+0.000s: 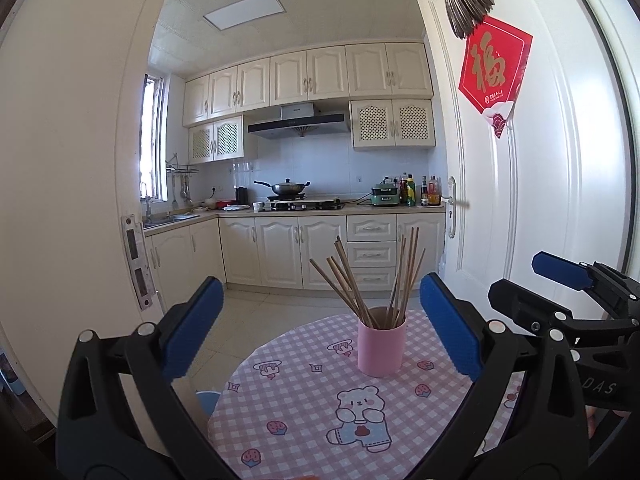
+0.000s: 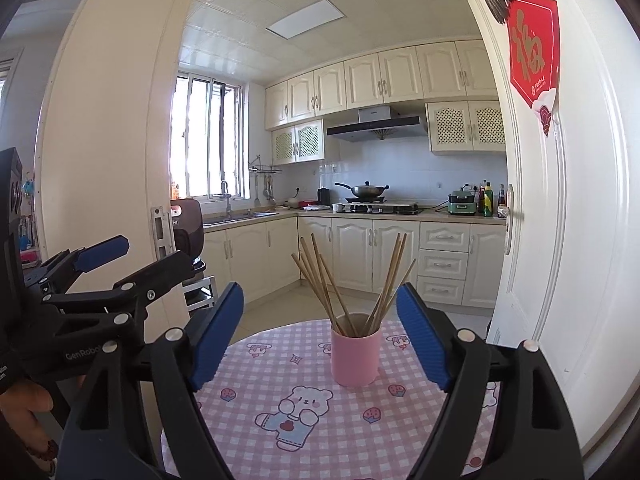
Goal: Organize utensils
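A pink cup (image 1: pixel 381 346) stands upright on a round table with a pink checked cloth (image 1: pixel 304 412). Several wooden chopsticks (image 1: pixel 360 280) stand in it, fanned out. My left gripper (image 1: pixel 320 328) is open and empty, held back from the cup, which sits between its blue pads. My right gripper (image 2: pixel 320 332) is open and empty too, with the cup (image 2: pixel 355 354) and chopsticks (image 2: pixel 352 280) between its pads. Each gripper shows in the other's view: the right one (image 1: pixel 560 280) and the left one (image 2: pixel 100 256), both open.
A white door (image 1: pixel 520 200) with a red poster stands close on the right of the table. A door frame (image 1: pixel 132 240) is on the left. A kitchen with cabinets, stove and sink lies beyond. A blue stool (image 1: pixel 208 400) sits under the table's left edge.
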The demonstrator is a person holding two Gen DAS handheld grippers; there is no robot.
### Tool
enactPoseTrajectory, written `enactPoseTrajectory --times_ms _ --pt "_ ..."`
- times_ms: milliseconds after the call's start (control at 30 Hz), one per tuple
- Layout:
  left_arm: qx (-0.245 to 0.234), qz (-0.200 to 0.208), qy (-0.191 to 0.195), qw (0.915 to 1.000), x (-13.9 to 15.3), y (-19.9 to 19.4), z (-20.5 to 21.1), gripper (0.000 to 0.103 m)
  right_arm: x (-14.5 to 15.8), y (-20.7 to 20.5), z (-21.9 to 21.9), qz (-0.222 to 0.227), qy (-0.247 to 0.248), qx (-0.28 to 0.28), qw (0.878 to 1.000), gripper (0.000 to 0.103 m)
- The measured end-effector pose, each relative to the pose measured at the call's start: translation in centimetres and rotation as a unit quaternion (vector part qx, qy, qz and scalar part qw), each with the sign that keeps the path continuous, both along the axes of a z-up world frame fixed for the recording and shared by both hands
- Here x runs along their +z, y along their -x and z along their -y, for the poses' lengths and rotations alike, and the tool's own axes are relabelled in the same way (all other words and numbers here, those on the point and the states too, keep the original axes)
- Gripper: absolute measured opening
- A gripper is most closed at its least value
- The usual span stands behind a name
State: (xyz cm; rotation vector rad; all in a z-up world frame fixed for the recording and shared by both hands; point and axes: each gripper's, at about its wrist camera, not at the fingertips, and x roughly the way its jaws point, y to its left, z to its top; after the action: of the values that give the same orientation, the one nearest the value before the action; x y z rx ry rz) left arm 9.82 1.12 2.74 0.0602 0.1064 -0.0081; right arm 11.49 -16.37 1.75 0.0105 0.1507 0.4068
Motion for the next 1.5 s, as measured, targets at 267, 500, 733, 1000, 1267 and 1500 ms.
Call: enactPoseTrajectory --times_ms 267,500,733,1000,1267,1500 --pt "-0.001 0.000 0.000 1.0000 -0.1 -0.2 0.1 0.096 0.1 -0.1 -0.1 -0.002 0.002 -0.001 1.000 0.076" --pt "0.000 0.002 -0.002 1.0000 -0.2 -0.4 0.0 0.096 0.2 -0.2 -0.3 -0.004 0.001 0.001 1.000 0.077" --pt "0.002 0.002 -0.003 1.0000 -0.2 -0.5 0.0 0.096 0.1 -0.3 -0.4 -0.006 0.000 0.002 1.000 0.078" --pt "0.001 0.000 -0.004 1.0000 -0.2 -0.7 -0.1 0.096 -0.1 -0.5 -0.3 -0.010 0.000 0.001 1.000 0.078" --pt "0.000 0.000 -0.002 1.0000 -0.3 -0.9 -0.1 0.096 -0.3 -0.4 -0.3 -0.011 -0.001 0.002 1.000 0.078" --pt "0.000 -0.003 -0.001 1.0000 -0.6 -1.3 -0.2 0.096 -0.4 -0.5 -0.3 -0.014 -0.001 0.001 1.000 0.078"
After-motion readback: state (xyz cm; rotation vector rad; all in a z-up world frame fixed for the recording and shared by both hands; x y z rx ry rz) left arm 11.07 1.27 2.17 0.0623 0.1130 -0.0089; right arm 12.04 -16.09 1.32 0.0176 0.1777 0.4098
